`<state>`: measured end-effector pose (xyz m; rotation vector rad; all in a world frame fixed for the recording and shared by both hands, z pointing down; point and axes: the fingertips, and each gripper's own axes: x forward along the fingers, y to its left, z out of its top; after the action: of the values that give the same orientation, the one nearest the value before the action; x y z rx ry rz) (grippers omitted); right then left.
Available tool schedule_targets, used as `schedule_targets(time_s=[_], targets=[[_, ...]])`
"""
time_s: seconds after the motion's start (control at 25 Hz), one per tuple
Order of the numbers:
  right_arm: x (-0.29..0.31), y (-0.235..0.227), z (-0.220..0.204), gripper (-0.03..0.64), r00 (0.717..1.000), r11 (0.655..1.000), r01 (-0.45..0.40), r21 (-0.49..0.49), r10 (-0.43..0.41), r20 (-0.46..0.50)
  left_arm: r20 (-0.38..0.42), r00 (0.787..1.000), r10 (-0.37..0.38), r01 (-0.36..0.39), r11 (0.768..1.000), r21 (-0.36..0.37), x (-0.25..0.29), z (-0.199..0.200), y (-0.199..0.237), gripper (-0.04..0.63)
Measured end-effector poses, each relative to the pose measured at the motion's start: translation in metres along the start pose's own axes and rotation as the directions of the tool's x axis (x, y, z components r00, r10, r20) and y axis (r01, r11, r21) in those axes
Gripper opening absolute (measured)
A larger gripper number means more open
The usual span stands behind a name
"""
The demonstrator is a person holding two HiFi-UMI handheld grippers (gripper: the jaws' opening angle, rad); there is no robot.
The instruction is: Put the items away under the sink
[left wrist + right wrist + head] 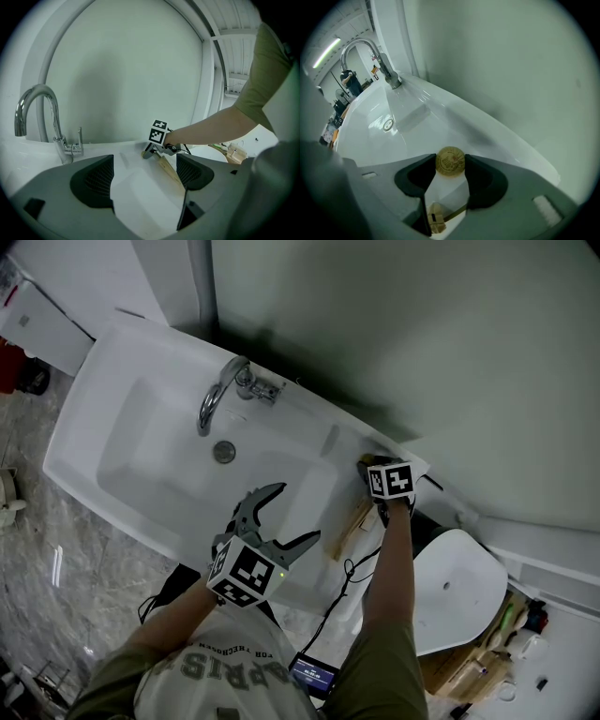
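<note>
My right gripper (450, 169) pinches a round gold disc (450, 161) by its edges at the sink's (127, 345) right ledge, above a wooden stick (345, 529), ready, I judge, to carry below, while my left gripper (298, 514) hangs spread and empty over the basin, out of the way.

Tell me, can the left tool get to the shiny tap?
Probably yes. The left tool hangs open and empty over the basin, and only bare white sink lies between it and the tap. The right tool grips a round yellow piece off at the sink's right edge.
</note>
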<state>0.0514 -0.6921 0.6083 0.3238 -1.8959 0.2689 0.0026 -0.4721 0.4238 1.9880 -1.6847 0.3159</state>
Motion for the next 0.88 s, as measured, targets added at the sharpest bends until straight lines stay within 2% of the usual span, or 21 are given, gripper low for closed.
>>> schedule_targets(time_s=[0.44, 0.64, 0.88], targets=[[-0.038, 0.003, 0.000, 0.196, 0.996, 0.998, 0.061, 0.026, -0.063, 0.056, 0.017, 0.999, -0.033, 0.033, 0.999, 0.001, -0.013, 0.000, -0.008, 0.397], [-0.060, 0.018, -0.005, 0.195, 0.991, 0.993, 0.056, 0.100, -0.067, 0.114, 0.023, 0.998, -0.064, 0.063, 0.998, 0.023, -0.030, -0.003, -0.017, 0.397], [-0.088, 0.048, -0.015, 0.196, 0.982, 0.988, 0.091, 0.124, -0.110, 0.152, 0.042, 0.994, -0.103, 0.101, 0.994, 0.047, -0.062, -0.009, -0.028, 0.397]])
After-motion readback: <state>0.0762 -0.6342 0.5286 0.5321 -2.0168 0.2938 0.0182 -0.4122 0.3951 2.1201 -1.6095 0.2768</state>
